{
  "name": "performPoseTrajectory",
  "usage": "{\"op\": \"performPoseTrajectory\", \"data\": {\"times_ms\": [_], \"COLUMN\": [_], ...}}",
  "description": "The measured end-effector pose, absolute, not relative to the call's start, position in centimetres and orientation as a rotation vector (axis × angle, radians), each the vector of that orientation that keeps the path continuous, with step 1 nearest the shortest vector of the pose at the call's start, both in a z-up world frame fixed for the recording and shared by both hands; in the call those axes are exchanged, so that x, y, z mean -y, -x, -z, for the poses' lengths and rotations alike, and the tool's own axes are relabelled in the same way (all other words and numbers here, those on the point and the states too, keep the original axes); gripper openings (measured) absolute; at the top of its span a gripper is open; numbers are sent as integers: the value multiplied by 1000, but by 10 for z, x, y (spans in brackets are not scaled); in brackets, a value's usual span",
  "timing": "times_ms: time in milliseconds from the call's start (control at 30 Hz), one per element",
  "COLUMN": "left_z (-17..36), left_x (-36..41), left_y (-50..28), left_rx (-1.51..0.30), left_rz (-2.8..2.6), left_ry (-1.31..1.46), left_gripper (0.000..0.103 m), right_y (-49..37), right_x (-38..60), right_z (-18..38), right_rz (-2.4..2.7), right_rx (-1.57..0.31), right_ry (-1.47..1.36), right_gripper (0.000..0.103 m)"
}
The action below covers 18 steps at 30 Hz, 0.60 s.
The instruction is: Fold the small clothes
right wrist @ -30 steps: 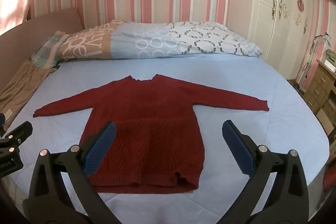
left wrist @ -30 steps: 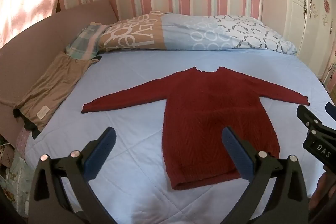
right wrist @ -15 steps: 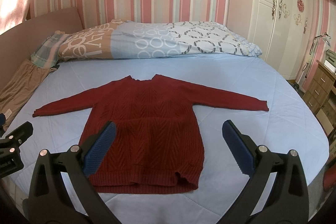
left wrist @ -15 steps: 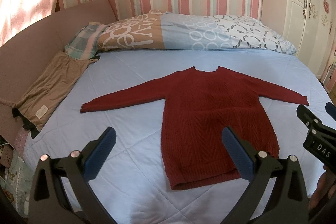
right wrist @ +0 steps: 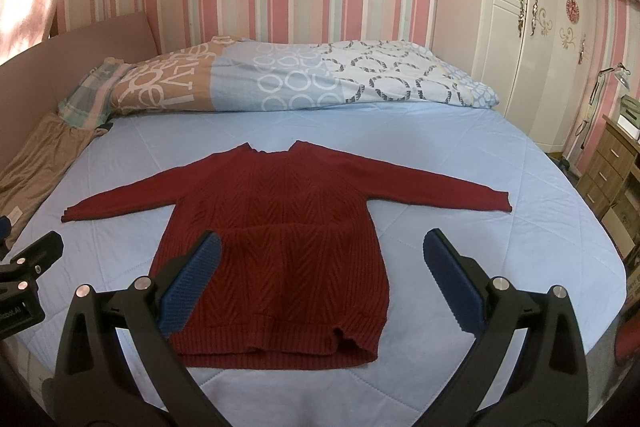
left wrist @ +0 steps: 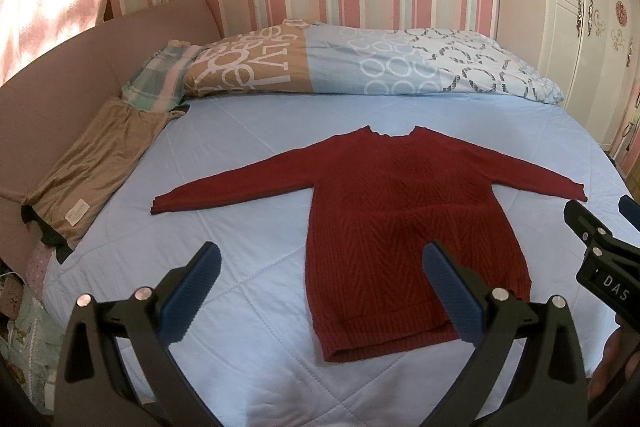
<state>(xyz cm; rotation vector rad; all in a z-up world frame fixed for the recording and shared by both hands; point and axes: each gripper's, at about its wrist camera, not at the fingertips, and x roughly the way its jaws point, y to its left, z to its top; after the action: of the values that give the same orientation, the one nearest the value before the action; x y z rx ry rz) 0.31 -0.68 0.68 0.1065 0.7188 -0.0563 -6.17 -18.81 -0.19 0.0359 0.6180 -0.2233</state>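
A dark red knitted sweater point(left wrist: 404, 211) point(right wrist: 280, 227) lies flat on the light blue bedspread point(left wrist: 248, 267) point(right wrist: 440, 155), both sleeves spread out sideways and the hem toward me. My left gripper point(left wrist: 320, 279) hovers open above the near part of the bed, over the sweater's left hem side, holding nothing. My right gripper point(right wrist: 320, 275) is open too, hanging over the sweater's lower right part and touching nothing. Each gripper shows at the edge of the other's view.
A patterned folded duvet point(left wrist: 360, 67) point(right wrist: 288, 79) lies across the head of the bed. A brown garment point(left wrist: 96, 167) and a plaid cloth point(left wrist: 156, 83) sit at the left edge by the pink headboard. A white wardrobe point(right wrist: 540, 39) and wooden drawers point(right wrist: 608, 171) stand right.
Both views have shifted only slightly; the sweater lies as before and both grippers stay open.
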Motion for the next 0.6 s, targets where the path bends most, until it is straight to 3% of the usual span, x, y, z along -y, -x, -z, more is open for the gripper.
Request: {"op": "performPoseTrajectory", "data": {"times_ms": [600], "left_z": [-4], "left_x": [10], "left_y": [-3], "left_rx": [-718], "left_rz": [60], "left_ry": [-104], "left_gripper": [101], "right_y": [62], "right_x": [188], "right_z": [1], "right_rz": [224], "right_rx": [-619], "right_ry": [-34], "right_gripper": [100]}}
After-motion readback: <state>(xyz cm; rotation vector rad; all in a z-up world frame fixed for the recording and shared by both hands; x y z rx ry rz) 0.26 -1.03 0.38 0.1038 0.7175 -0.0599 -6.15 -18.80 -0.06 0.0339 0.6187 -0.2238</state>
